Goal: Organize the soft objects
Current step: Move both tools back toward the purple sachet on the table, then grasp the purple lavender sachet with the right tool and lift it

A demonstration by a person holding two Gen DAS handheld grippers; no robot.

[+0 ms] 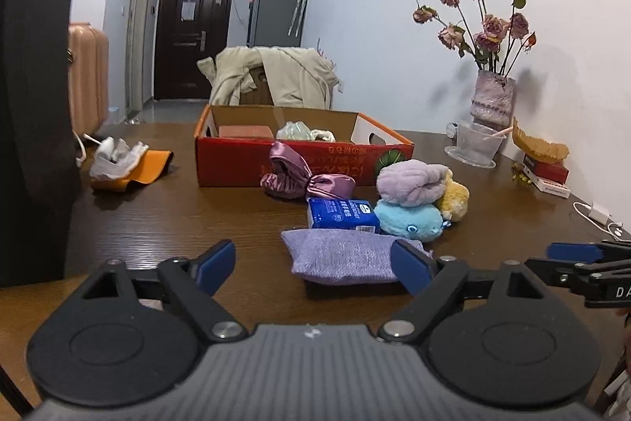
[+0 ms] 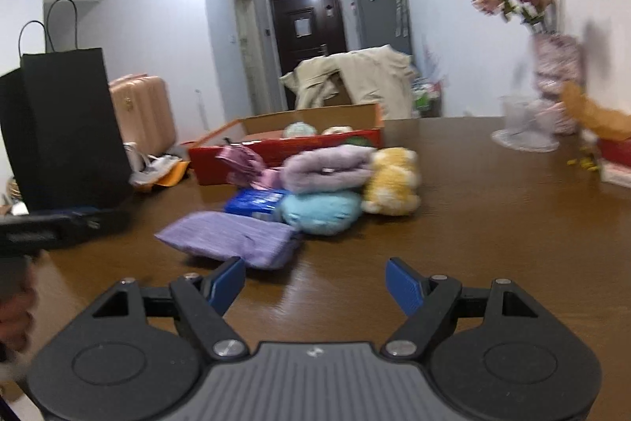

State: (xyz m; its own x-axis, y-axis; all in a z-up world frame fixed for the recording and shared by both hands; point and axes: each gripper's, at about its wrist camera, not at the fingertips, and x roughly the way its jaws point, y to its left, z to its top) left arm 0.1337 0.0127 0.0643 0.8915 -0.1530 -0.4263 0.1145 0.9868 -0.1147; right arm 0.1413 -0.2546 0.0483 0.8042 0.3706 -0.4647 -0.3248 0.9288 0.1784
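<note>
A pile of soft things lies mid-table: a purple knit pouch (image 1: 339, 260) (image 2: 228, 238), a blue tissue pack (image 1: 342, 216) (image 2: 256, 203), a light-blue plush (image 1: 410, 219) (image 2: 321, 212), a lilac folded towel (image 1: 412, 181) (image 2: 329, 168), a yellow plush (image 1: 455, 200) (image 2: 392, 180) and a pink satin scrunchie (image 1: 299, 176) (image 2: 242, 160). A red cardboard box (image 1: 299, 160) (image 2: 284, 148) stands behind them, open, with soft items inside. My left gripper (image 1: 313, 265) is open, just before the purple pouch. My right gripper (image 2: 315, 283) is open and empty, to the right of the pouch.
A black paper bag (image 1: 31, 97) (image 2: 67, 129) stands at the left. An orange pouch with white cloth (image 1: 126, 164) lies beside it. A vase of dried roses (image 1: 491, 97), a clear cup (image 1: 475, 145) and small boxes (image 1: 546, 172) stand by the right wall. A white charger cable (image 1: 599, 216) lies at right.
</note>
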